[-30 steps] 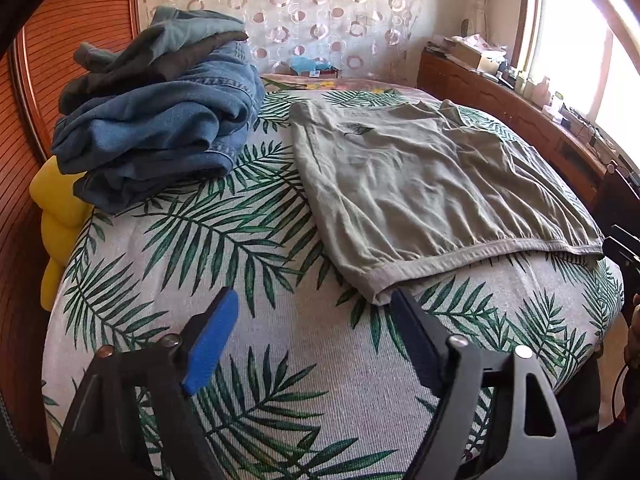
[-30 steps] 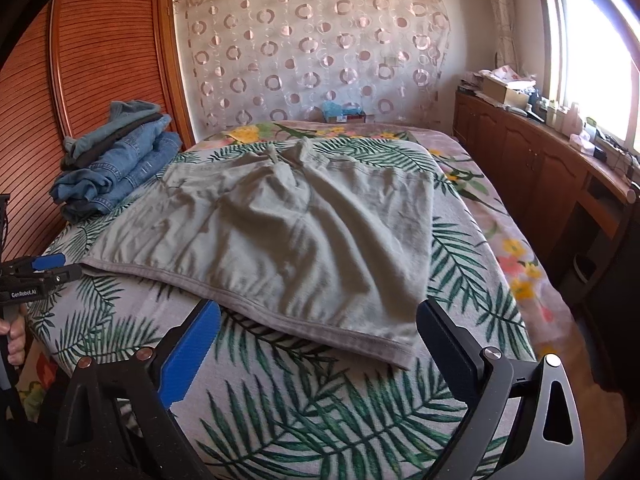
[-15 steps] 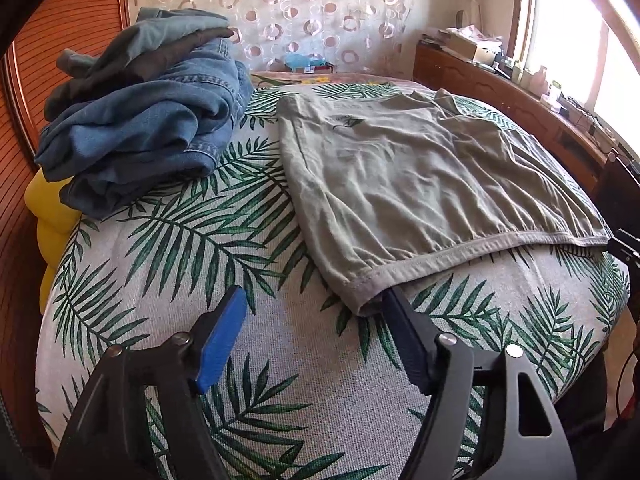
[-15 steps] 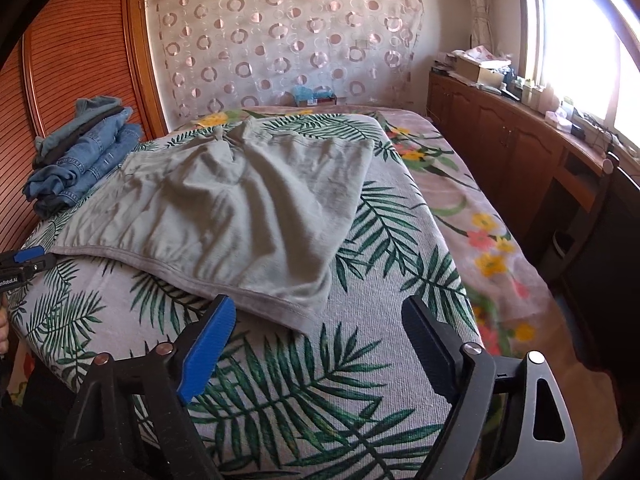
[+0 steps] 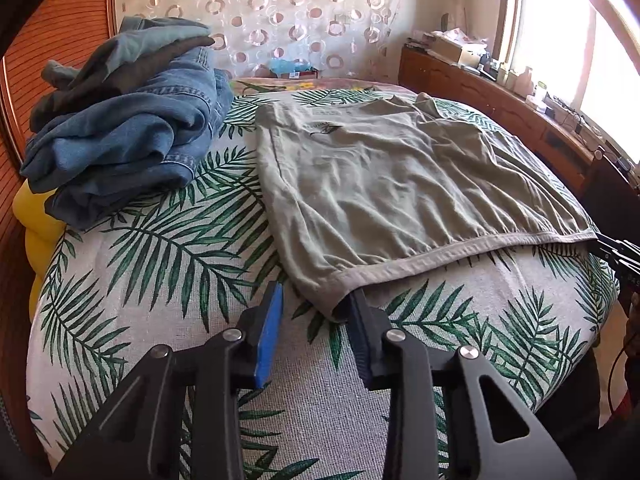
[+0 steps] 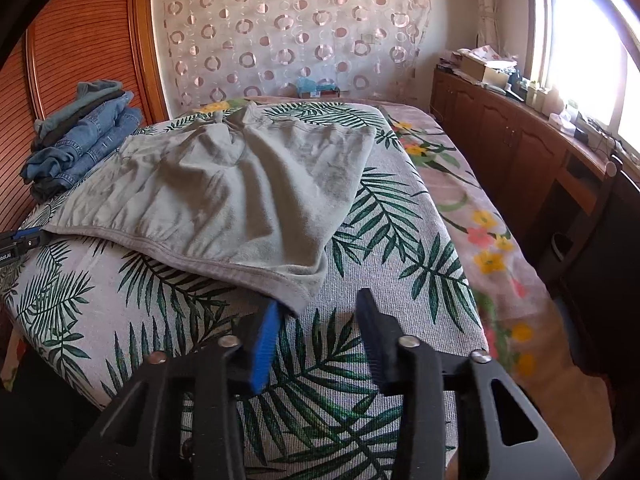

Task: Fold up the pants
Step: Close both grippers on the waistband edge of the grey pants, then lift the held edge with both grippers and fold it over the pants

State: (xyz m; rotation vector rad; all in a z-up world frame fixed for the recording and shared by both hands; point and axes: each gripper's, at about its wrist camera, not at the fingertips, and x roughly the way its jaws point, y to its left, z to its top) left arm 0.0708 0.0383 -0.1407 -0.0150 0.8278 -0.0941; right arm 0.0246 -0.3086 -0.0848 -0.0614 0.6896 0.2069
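Both grippers have narrowed their jaws over the last second, and each now sits at a near corner of the waistband.

From the left wrist camera, the left gripper (image 5: 314, 300) points down at a bed covered by a palm-leaf bedspread (image 5: 160, 264). Its jaws have just been closing; they stand partly apart, with the near left corner of the grey-green pants (image 5: 384, 184) between them. That corner touches the black right-hand finger (image 5: 362, 320); the blue pad (image 5: 268, 336) on the other finger is clear of the cloth, so nothing is pinched.

From the right wrist camera, the right gripper (image 6: 318, 310) is at the opposite corner of the pants (image 6: 224, 196). Its jaws have just been closing too and stand partly apart. The waistband corner lies over the tip of the blue-padded finger (image 6: 264, 344) — whether any cloth sits between the pads I cannot tell. The black finger (image 6: 374, 332) touches only bedspread (image 6: 400, 264).

The pants lie spread flat across the bed, waistband toward the cameras, legs running toward the far wall. A stack of folded jeans (image 5: 128, 128) — blue denim with darker pieces on top — sits on the left side of the bed, well apart from the pants.
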